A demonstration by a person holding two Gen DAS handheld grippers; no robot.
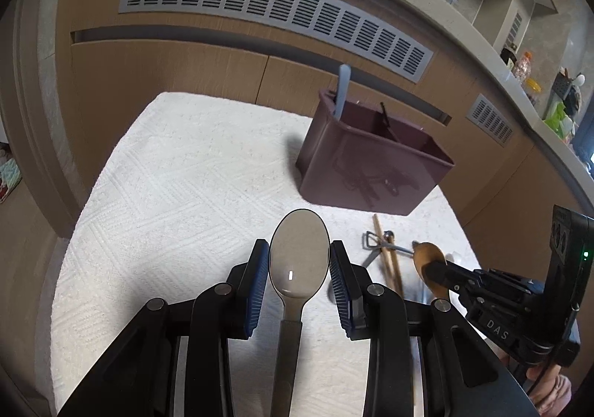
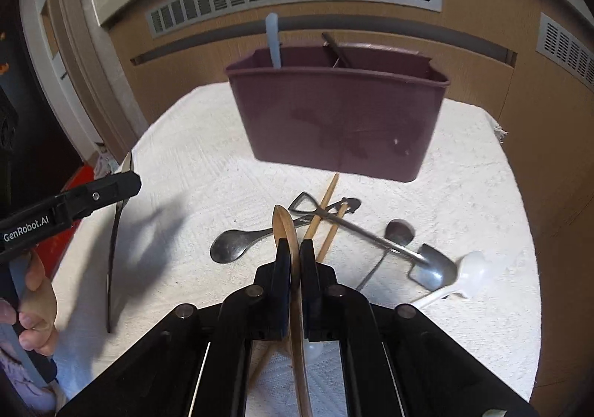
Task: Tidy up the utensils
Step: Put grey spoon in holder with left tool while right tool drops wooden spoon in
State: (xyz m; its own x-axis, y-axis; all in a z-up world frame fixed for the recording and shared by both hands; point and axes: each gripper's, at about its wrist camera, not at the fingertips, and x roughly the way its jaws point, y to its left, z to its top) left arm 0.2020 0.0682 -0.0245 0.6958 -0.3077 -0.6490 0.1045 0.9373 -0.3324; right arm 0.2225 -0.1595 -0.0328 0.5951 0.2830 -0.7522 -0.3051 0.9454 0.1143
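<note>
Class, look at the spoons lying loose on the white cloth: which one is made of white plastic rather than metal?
The white plastic spoon, at the right end of the pile beside the shovel-shaped spoon. The others on the cloth are dark metal.

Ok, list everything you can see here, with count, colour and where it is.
Plastic utensil caddy: one, maroon, back of the cloth.
Pale blue handle: one, standing in the caddy's left end.
Textured cloth: one, white, covering the table.
Bamboo chopsticks: two, tan, crossed in the pile.
Shovel-shaped metal spoon: one, silver, right of the pile.
Plastic spoon: one, white, far right.
Steel spoon: one, silver, between the left gripper jaws.
Wooden spoon: one, tan, clamped by the right gripper.
</note>
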